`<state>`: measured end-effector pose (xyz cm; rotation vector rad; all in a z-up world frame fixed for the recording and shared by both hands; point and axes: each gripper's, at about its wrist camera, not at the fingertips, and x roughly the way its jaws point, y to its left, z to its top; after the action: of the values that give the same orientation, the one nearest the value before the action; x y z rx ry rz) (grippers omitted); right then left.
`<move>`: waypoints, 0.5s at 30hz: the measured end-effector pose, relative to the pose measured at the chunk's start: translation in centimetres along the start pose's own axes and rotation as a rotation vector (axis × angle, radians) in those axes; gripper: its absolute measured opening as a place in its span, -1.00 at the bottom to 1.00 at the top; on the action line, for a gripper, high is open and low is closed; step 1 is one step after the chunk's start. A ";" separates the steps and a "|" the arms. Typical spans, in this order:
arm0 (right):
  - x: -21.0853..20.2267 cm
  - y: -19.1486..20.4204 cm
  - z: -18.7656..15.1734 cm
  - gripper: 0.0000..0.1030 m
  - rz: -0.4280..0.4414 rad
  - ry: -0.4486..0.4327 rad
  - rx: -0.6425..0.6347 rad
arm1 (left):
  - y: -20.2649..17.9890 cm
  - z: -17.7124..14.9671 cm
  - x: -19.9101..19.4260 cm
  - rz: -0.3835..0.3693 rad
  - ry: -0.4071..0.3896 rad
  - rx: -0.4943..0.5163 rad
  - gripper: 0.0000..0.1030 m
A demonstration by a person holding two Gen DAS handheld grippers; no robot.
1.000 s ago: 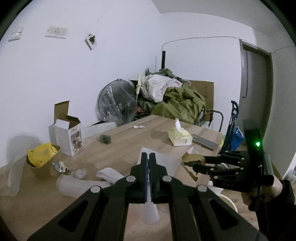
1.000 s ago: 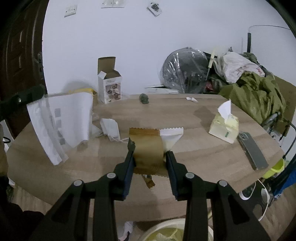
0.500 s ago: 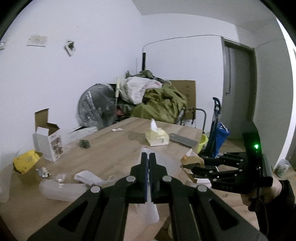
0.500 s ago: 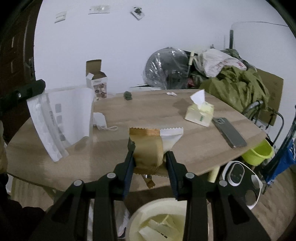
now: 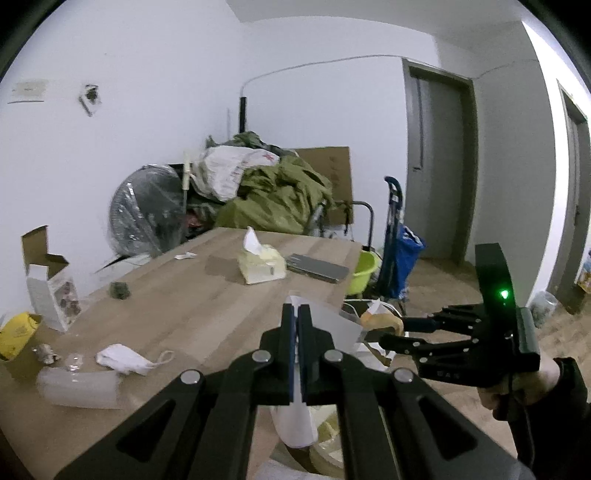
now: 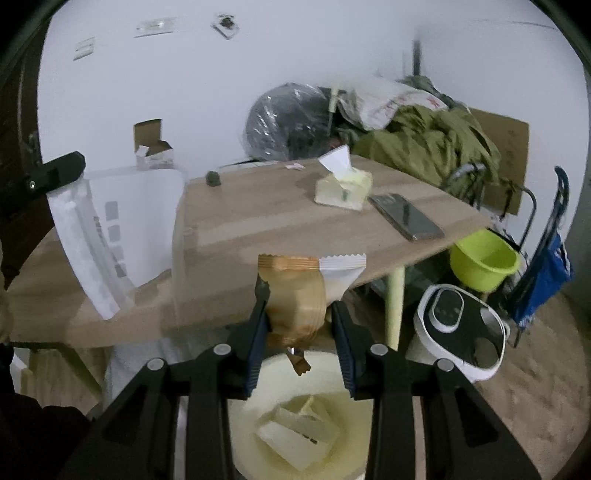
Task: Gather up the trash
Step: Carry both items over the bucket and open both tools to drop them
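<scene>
Waste bin (image 6: 295, 417) cropped by the bottom edge, partly hidden behind gripper arms; far wall plates (image 6: 153, 26) blurred.

Brown/white snack wrapper (image 6: 295, 299) upright over cream bin (image 6: 295, 424); clear bag (image 6: 118, 229) hanging left.
</scene>
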<state>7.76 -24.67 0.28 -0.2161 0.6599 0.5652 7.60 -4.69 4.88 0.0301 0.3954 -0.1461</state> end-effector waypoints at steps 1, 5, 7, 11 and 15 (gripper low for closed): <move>0.0 -0.4 -0.5 -0.36 -0.005 0.007 0.007 | -0.3 -0.2 0.4 -0.012 0.007 0.003 -0.98; 0.1 -2.0 -2.6 -0.36 -0.023 0.038 0.045 | -1.6 -0.8 2.0 -0.051 0.045 0.018 -0.98; 0.3 -2.8 -3.8 -0.36 -0.027 0.062 0.064 | -2.2 -1.0 2.6 -0.067 0.056 0.027 -0.98; 1.3 -3.5 -5.9 -0.36 -0.036 0.126 0.068 | -3.4 -1.3 4.0 -0.101 0.080 0.047 -0.98; 2.5 -4.2 -7.7 -0.31 -0.028 0.173 0.100 | -4.4 -1.8 5.6 -0.128 0.115 0.068 -0.98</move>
<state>7.71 -29.87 -7.25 -0.1815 0.8498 0.4883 11.33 -9.64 1.06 0.0803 0.5069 -0.2846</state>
